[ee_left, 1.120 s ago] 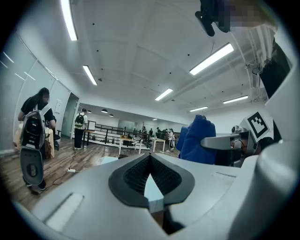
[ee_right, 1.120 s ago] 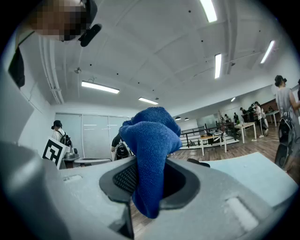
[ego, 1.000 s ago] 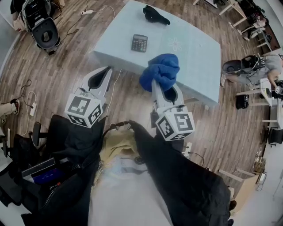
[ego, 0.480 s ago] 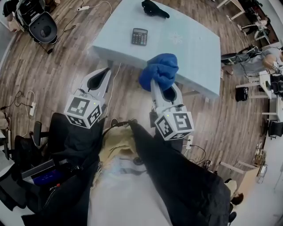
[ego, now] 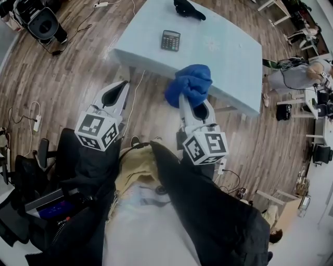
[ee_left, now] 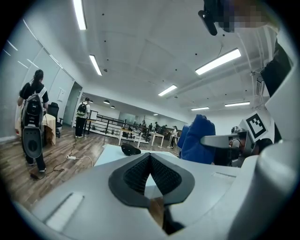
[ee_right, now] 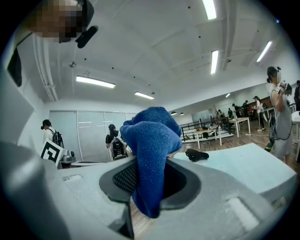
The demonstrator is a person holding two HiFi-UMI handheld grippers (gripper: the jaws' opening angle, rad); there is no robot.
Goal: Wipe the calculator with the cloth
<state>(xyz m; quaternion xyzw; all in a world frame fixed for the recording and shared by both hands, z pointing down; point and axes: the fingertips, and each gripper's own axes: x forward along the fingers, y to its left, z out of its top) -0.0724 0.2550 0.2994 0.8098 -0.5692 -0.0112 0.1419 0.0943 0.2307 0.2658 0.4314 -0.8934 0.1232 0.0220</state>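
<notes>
A dark calculator (ego: 170, 40) lies on the pale blue table (ego: 229, 62), far ahead of both grippers. My right gripper (ego: 183, 100) is shut on a bunched blue cloth (ego: 190, 84), held in the air short of the table's near edge. In the right gripper view the cloth (ee_right: 152, 140) sticks up between the jaws of the right gripper (ee_right: 150, 180). My left gripper (ego: 124, 85) hangs over the wooden floor, left of the cloth, shut with nothing in it. In the left gripper view its jaws meet in front of the table (ee_left: 110, 154), and the calculator is not visible.
A black object (ego: 189, 9) lies at the table's far edge. Cables (ego: 132, 104) trail over the wooden floor by the table's left side. A black chair (ego: 44, 23) stands far left. A person (ego: 302, 75) and other desks are at the right.
The head view has shifted: the table and calculator now sit slightly higher and to the right. Both grippers hold the same pose, and the cloth stays in the right one.
</notes>
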